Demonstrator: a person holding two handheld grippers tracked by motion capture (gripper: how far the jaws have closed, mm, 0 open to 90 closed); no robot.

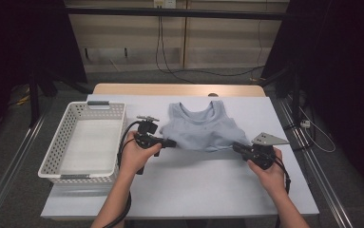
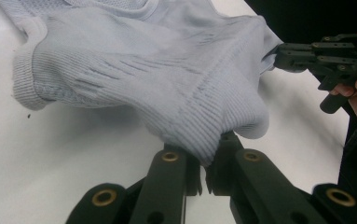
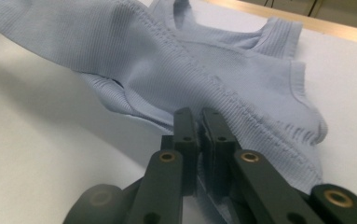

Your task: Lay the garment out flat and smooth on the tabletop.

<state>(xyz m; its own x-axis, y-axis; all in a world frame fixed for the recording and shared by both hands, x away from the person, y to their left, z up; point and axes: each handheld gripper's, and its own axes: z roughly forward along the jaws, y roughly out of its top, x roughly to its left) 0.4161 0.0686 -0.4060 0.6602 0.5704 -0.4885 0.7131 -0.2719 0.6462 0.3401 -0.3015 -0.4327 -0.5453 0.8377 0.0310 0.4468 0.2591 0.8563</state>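
A pale blue ribbed tank top (image 1: 202, 127) lies on the white table (image 1: 189, 180), its neck toward the far side. My left gripper (image 1: 172, 143) is shut on the hem's left corner, and the ribbed hem (image 2: 199, 140) bunches between its jaws, lifted off the table. My right gripper (image 1: 235, 146) is shut on the hem's right corner, with the cloth (image 3: 241, 93) pinched between its jaws. In the left gripper view the right gripper (image 2: 278, 56) grips the far end of the hem. The lower edge of the top hangs stretched between both grippers.
A white perforated plastic basket (image 1: 65, 142) stands at the table's left, with nothing in it. The wooden table edge (image 1: 179, 89) runs along the far side. Bare white surface lies in front of the garment, toward the person.
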